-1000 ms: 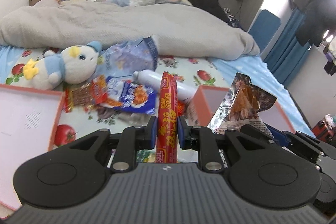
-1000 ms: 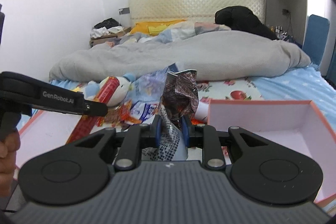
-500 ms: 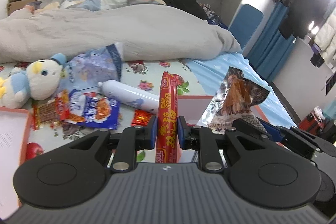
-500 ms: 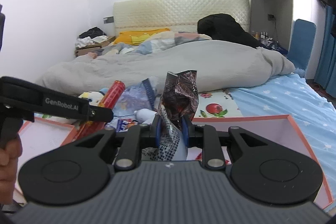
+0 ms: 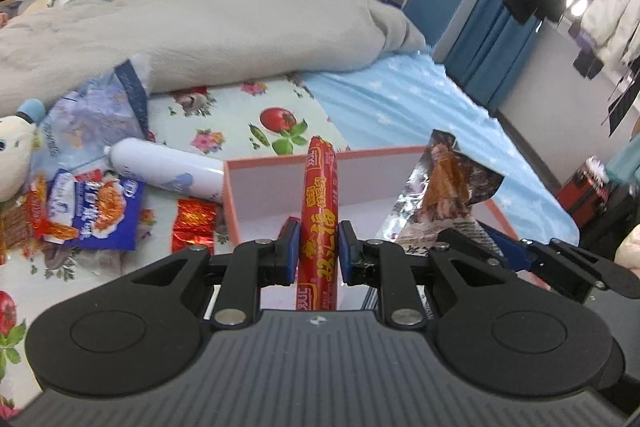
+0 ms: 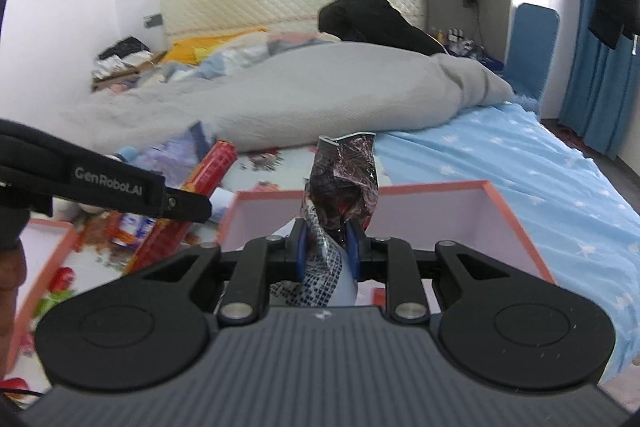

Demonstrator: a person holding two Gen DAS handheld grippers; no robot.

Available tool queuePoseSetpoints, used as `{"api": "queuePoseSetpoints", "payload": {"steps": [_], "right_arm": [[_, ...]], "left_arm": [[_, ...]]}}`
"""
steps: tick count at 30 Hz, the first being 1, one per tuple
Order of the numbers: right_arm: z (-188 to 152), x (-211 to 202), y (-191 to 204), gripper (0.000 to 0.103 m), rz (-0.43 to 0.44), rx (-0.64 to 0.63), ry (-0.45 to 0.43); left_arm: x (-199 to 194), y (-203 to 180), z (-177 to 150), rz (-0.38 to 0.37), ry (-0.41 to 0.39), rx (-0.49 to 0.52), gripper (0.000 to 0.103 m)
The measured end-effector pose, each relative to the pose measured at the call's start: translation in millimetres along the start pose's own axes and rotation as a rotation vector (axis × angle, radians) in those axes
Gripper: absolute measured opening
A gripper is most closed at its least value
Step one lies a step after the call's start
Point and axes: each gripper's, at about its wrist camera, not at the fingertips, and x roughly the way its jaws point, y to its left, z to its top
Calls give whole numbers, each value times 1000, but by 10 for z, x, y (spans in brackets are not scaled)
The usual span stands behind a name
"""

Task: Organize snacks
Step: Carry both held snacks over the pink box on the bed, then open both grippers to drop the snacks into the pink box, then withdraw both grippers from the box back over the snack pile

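Bed blue-sheeted, grey duvet, pink box, blue curtains

left tongs clamped, right tongs clamped, side by side

Both wrist views look close along their tongs, sharing the pink box ahead.

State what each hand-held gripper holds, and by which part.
Left hand-held gripper: red sausage stick, clamped at its lower half. Right hand-held gripper: dark foil snack packet, pinched near its middle.
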Motion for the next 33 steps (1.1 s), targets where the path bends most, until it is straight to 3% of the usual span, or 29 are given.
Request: {"api": "queuePoseSetpoints", "payload": {"steps": [9, 22, 23, 25, 26, 28, 30, 33], "right_arm": [[-278, 305, -283, 24, -20, 82, 93], [-466, 432, -405, 26, -19, 102, 160], [-467, 426, -410, 26, -19, 102, 160], [-467, 409, -422, 26, -19, 109, 156], [-465, 398, -432, 26, -20, 119, 155], [-462, 379, -461, 34, -24, 138, 152], [-454, 355, -478, 60, -27, 148, 148], [-428, 283, -474, 63, -30, 151, 129]], "left_arm": [[525, -177, -26, -23, 80, 30, 23], [796, -278, -140, -7, 137, 66, 25], [792, -283, -137, 0, 133, 69, 27], [788, -283, -121, 17, 130, 67, 51], [766, -284, -114, 19, 122, 65, 56], [719, -292, -101, 17, 103, 64, 61], [681, -303, -98, 18, 100, 62, 62], [612, -324, -106, 14, 98, 65, 62]]}}
